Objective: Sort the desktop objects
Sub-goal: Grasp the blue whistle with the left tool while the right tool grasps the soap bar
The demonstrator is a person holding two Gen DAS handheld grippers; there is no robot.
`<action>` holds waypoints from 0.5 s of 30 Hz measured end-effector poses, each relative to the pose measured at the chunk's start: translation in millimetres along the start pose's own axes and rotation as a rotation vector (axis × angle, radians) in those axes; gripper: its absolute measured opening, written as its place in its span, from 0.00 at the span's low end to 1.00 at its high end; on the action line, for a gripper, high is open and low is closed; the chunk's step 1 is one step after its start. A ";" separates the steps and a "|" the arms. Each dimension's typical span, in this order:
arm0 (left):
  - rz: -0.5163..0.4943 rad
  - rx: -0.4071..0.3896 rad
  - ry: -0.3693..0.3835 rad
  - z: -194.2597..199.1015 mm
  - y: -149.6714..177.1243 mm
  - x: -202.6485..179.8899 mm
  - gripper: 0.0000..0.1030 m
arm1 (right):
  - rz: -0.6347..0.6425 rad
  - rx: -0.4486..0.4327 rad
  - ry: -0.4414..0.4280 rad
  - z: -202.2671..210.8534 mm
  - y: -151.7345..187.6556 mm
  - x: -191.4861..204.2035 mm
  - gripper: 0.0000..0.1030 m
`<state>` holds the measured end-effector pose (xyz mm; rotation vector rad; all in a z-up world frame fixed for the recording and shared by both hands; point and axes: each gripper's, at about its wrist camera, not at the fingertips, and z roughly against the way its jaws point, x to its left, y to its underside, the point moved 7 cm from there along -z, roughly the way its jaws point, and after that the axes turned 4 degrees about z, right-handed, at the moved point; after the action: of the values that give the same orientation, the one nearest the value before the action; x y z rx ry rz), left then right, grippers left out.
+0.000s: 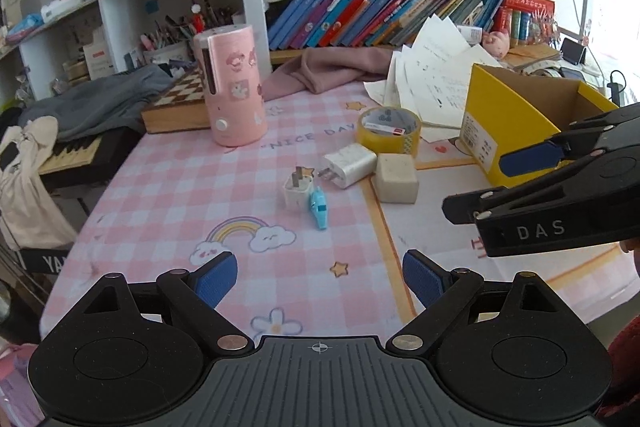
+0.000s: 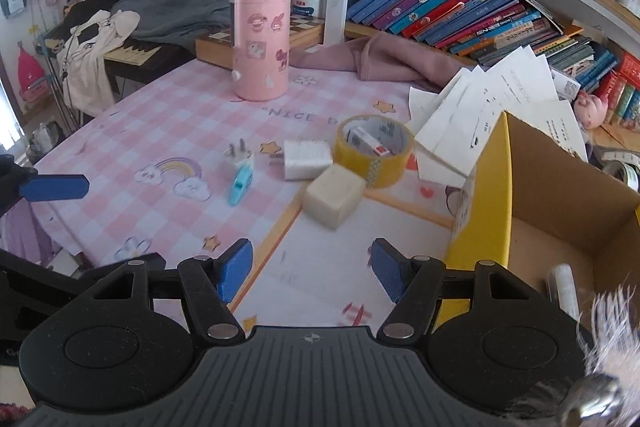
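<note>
From the left wrist cam, the left gripper (image 1: 319, 281) is hovering wide open over the pink checked table mat (image 1: 172, 187) reading "NICE DAY", nothing between its ribbed blue pads; the right gripper (image 1: 532, 167) is poking in from the right edge with "DAS" moulded on its black plastic, and you can't tell its gap from this angle. The stuff to sort is sitting mid-table: a small white plug (image 1: 298, 189) with prongs pointing up, touching a light blue plastic whistle-looking thing (image 1: 319, 213), a glossy white charger (image 1: 352, 165), a dull beige block (image 1: 397, 177) and a roll of yellow tape (image 1: 388, 133). The yellow cardboard box (image 1: 508, 123) is standing just right of them. Over on the right wrist cam, the right gripper (image 2: 312, 269) is showing its jaws parted and empty, hanging near the box (image 2: 490, 195), which is holding a white tube (image 2: 565, 287). A pink cylinder (image 2: 262, 43) with cartoon stickers is standing upright further back
</note>
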<state>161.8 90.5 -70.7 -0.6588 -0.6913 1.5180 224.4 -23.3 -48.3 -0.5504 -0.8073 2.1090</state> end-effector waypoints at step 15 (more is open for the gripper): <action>0.012 0.097 0.001 -73.6 -15.7 -0.7 0.47 | -0.129 0.063 -0.025 -69.2 -32.6 -20.0 0.61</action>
<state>227.7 93.4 -107.0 -0.5914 -0.6091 1.5523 295.8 1.1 -71.8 -0.4275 -0.7667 2.0187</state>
